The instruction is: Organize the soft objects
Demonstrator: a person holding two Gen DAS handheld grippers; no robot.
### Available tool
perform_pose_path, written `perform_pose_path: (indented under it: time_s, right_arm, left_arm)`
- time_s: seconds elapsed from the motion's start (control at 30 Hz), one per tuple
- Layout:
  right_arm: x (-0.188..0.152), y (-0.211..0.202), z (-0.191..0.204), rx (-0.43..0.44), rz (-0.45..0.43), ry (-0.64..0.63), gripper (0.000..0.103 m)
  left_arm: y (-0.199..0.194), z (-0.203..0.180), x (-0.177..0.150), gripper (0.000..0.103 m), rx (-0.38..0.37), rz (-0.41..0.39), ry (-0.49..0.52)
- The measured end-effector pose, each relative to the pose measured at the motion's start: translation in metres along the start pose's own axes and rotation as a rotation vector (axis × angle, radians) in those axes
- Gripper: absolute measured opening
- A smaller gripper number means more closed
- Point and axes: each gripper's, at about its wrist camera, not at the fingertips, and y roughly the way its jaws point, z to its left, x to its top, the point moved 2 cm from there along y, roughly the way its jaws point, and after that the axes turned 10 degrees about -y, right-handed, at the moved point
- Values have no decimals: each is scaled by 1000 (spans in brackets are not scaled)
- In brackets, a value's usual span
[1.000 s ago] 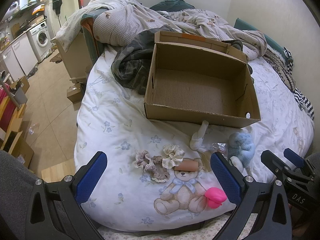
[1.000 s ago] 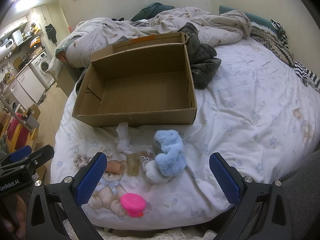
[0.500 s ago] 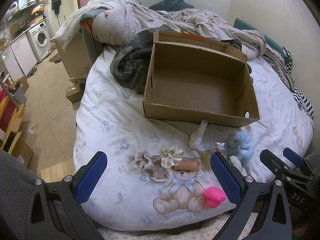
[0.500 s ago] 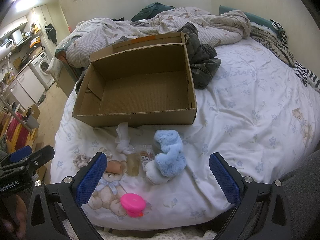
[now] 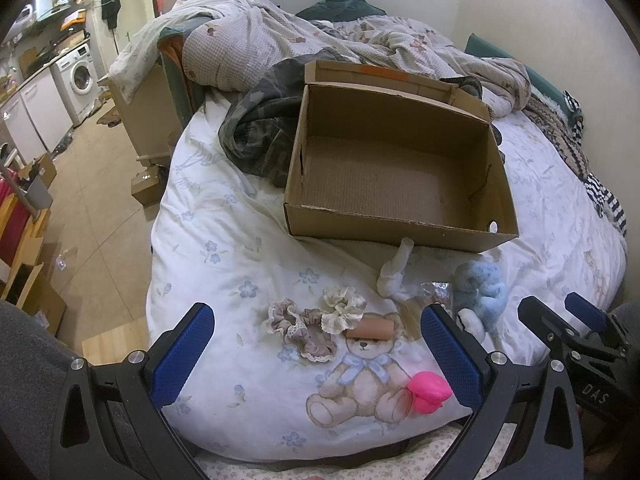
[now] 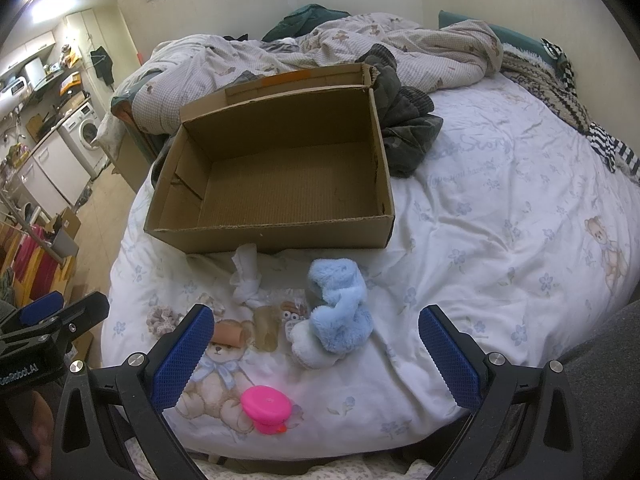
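Note:
An open, empty cardboard box (image 5: 400, 236) (image 6: 280, 236) sits on the bed. In front of it lie a blue plush toy (image 5: 480, 284) (image 6: 340, 308), a knotted white cloth (image 5: 394, 276) (image 6: 246, 280), two frilly scrunchies (image 5: 300, 324) (image 5: 342, 302), a small tan roll (image 5: 370, 330) (image 6: 228, 334) and a pink rubber toy (image 5: 428, 390) (image 6: 266, 404). My left gripper (image 5: 316, 360) is open above the scrunchies and holds nothing. My right gripper (image 6: 316, 360) is open near the plush and holds nothing.
A dark grey garment (image 5: 260, 136) (image 6: 408, 132) lies beside the box. A crumpled duvet (image 5: 320, 48) covers the far end of the bed. Striped knitwear (image 6: 580, 100) lies at the right edge. To the left the bed drops to a tiled floor (image 5: 92, 200) with boxes and washing machines.
The left wrist view has shifted very slightly; the box sits a touch lower left in it. The right gripper and all objects are unmoved.

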Motion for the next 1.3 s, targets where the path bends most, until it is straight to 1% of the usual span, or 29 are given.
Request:
perform_pose_path:
  time_s: [0.63, 0.8, 0.9, 1.1, 1.2, 1.3]
  right_arm:
    - [-3, 3, 1, 2, 9, 4, 103]
    - [-9, 7, 2, 44, 48, 18, 103]
    - [-12, 14, -3, 99, 100, 59, 103]
    - [-32, 50, -7, 184, 299, 135, 103]
    - [-39, 64, 3, 222, 374, 116, 103]
    - [-48, 78, 25, 265, 451, 43, 103]
  left_arm:
    - [1, -4, -5, 103, 3, -1, 4]
    - [0, 0, -4, 103, 16, -2, -9]
    - [0, 5, -3, 103, 58, -7, -21]
    - [6, 25, 3, 103, 110, 17, -97]
    - [10, 35, 7, 103, 129, 34, -135]
    - [13, 44, 10, 103, 139, 50, -170]
